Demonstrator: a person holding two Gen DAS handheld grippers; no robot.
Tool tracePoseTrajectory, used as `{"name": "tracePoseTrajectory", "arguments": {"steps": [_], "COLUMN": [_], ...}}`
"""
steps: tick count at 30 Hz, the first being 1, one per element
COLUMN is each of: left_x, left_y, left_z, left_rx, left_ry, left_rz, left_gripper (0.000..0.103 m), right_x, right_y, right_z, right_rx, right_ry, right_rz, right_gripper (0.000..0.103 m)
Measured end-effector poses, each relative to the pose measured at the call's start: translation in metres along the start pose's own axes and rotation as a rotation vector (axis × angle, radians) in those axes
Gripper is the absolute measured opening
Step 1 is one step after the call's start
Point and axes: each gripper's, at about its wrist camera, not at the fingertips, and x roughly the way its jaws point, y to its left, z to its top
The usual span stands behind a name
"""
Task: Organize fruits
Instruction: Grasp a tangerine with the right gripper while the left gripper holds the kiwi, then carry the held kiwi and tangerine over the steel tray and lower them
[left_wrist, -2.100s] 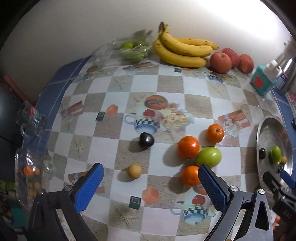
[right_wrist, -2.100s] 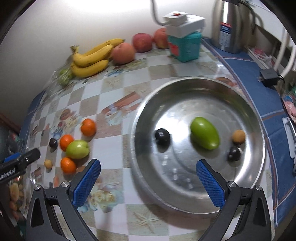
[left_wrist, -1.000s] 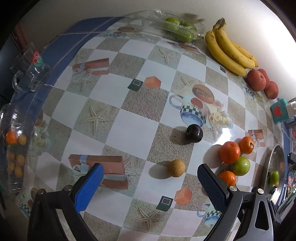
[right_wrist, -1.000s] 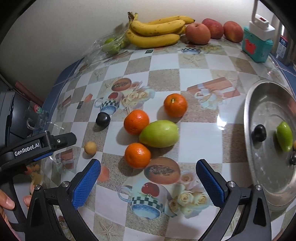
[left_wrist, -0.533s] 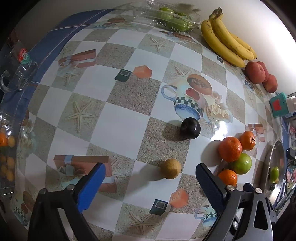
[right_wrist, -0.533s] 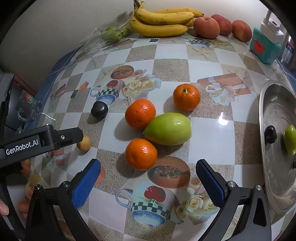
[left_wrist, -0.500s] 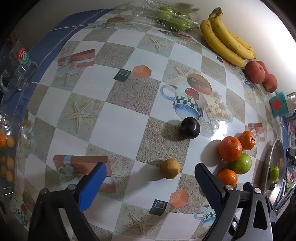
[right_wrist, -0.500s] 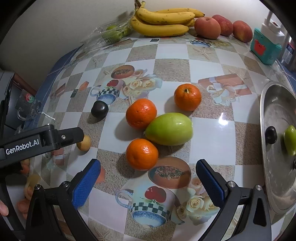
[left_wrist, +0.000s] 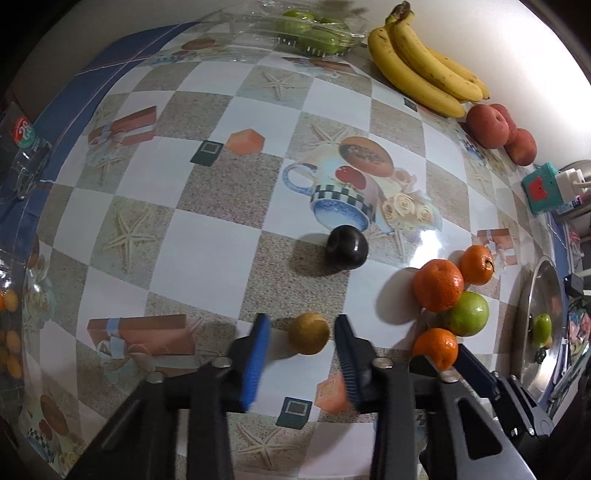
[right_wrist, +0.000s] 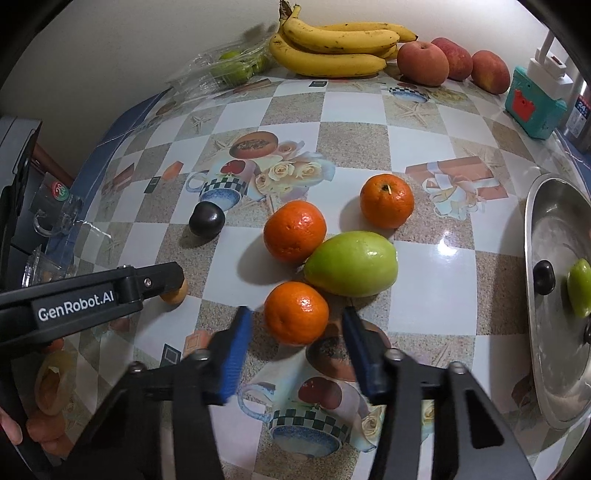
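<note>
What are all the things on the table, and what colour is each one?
bananas: one bunch, yellow, back by the wall
apples: three, red, right of bananas
green fruits in clear pack: several, left of bananas
oranges: three, orange, middle
big green fruit: one, among the oranges
dark plum: one, near-black, left of the oranges
small tan fruit: one, yellow-brown
metal pan: one, silver, right edge
teal box: one, back right
left claw: blue pads closing around the small tan fruit
right claw: blue pads closing around the nearest orange
</note>
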Motion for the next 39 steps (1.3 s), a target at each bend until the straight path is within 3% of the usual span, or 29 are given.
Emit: {"name": "tracePoseTrajectory", "arguments": {"steps": [3, 13, 27, 39], "left_x": [0.002, 0.0, -0.038, -0.058], "left_y": [-0.002, -0.009, -0.005, -0.01], "left_z": [-0.001, -0.004, 0.002, 0.003], "left_rx": [0.009, 0.024, 0.002, -0.001], "left_ry": [0.007, -0.002, -0.111, -0.165], "left_rz": [-0.005, -0.017, -0.036, -0.014], "left_gripper": [0.026, 0.025, 0.025, 0.025], "right_x": [0.0, -0.001, -0.029, -0.061], "right_y": [0.0, 0.0, 0.003, -0.005], "right_z": [0.0, -0.001, -0.001, 0.003], "right_rx": [0.0, 0.009, 0.017, 0.07], "right_ry": [-0.003, -0.007, -0.052, -0.085], "right_rz": [0.002, 0.017, 0.063, 0.044], "right_gripper": [0.038, 0.038, 0.037, 0.037]}}
